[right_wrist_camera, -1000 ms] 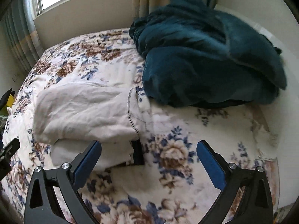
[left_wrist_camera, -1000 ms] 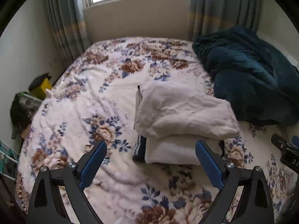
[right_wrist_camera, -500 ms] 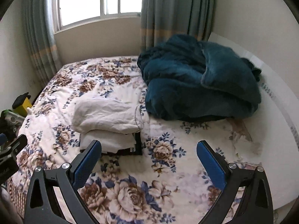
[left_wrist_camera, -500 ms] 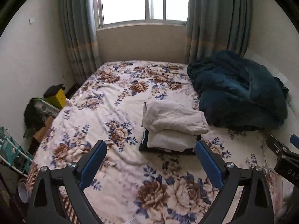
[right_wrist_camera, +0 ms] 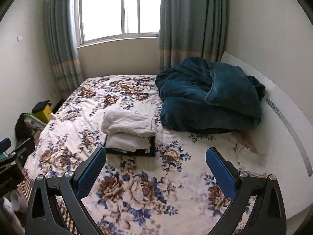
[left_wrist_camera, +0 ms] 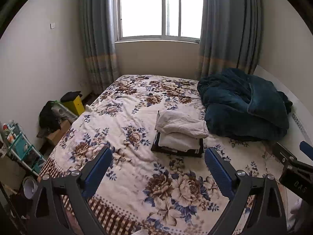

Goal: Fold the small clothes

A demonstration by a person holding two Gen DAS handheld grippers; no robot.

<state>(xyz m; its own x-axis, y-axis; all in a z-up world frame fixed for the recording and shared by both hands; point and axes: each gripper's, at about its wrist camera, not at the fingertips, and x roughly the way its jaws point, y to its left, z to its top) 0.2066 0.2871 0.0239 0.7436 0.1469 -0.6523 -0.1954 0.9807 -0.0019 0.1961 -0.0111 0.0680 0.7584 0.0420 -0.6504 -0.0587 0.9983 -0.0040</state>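
A stack of folded clothes (left_wrist_camera: 181, 131) (right_wrist_camera: 129, 129) lies in the middle of the floral bedspread (left_wrist_camera: 125, 117) (right_wrist_camera: 176, 176): cream-white garments on top, a dark piece at the bottom. My left gripper (left_wrist_camera: 157, 166) hovers open over the bed's near end, well short of the stack, nothing between its blue pads. My right gripper (right_wrist_camera: 155, 166) is open too, held back from the stack, with nothing in it. The right gripper's body (left_wrist_camera: 293, 168) shows at the right edge of the left wrist view, and the left gripper's body (right_wrist_camera: 9, 162) shows at the left edge of the right wrist view.
A crumpled dark teal blanket (left_wrist_camera: 244, 105) (right_wrist_camera: 209, 96) fills the bed's right side against a white headboard (right_wrist_camera: 283, 117). Left of the bed stand a yellow box (left_wrist_camera: 76, 103), a dark bag (left_wrist_camera: 49, 117) and a teal rack (left_wrist_camera: 21, 146). A curtained window (left_wrist_camera: 158, 9) is behind.
Both grippers have pulled back and up from the stack, so it looks much smaller and the whole room is in view. Both stayed open. The stack has not moved.
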